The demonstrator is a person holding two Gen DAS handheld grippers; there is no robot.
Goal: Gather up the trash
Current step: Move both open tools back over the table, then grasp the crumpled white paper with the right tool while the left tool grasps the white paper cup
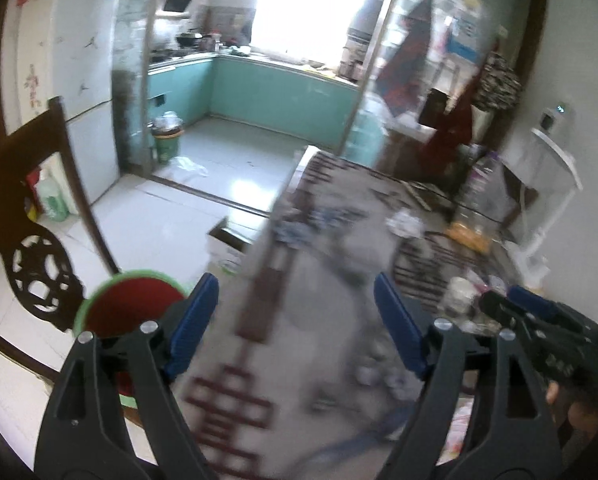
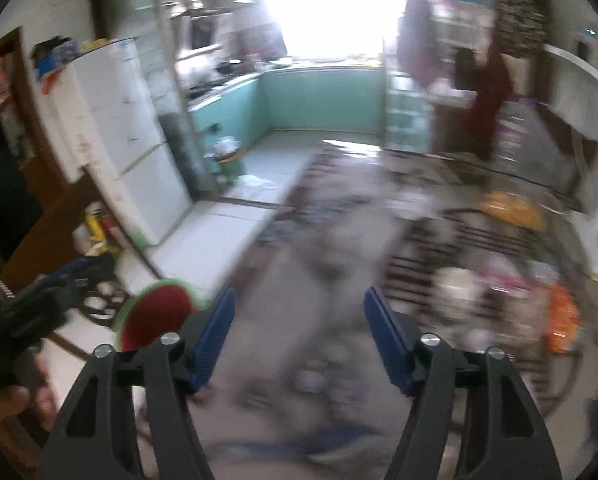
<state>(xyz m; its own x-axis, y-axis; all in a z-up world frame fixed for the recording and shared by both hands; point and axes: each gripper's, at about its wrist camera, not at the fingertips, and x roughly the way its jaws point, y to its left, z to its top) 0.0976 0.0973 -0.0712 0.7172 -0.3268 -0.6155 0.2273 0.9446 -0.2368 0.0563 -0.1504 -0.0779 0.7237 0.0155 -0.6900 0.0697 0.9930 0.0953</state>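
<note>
Both views are blurred by motion. My left gripper [image 1: 295, 312] is open and empty above a patterned tablecloth [image 1: 259, 360]. My right gripper [image 2: 299, 320] is open and empty above the same cloth [image 2: 291, 360]; it also shows in the left wrist view [image 1: 531, 316] at the right. A crumpled white paper [image 1: 405, 222] lies farther on the table. Wrappers and a pale lump [image 1: 459, 292] lie at the right; in the right wrist view they show as a pale lump [image 2: 455, 284] and an orange wrapper [image 2: 561, 320]. A green bin with a red liner [image 1: 127, 304] stands left of the table [image 2: 155, 312].
A dark wooden chair [image 1: 31, 208] stands at the left. A white fridge [image 1: 83, 68] is behind it. A green pail [image 1: 167, 140] stands in the kitchen doorway. A white stand [image 1: 547, 184] and a clear bottle [image 1: 483, 188] are at the right.
</note>
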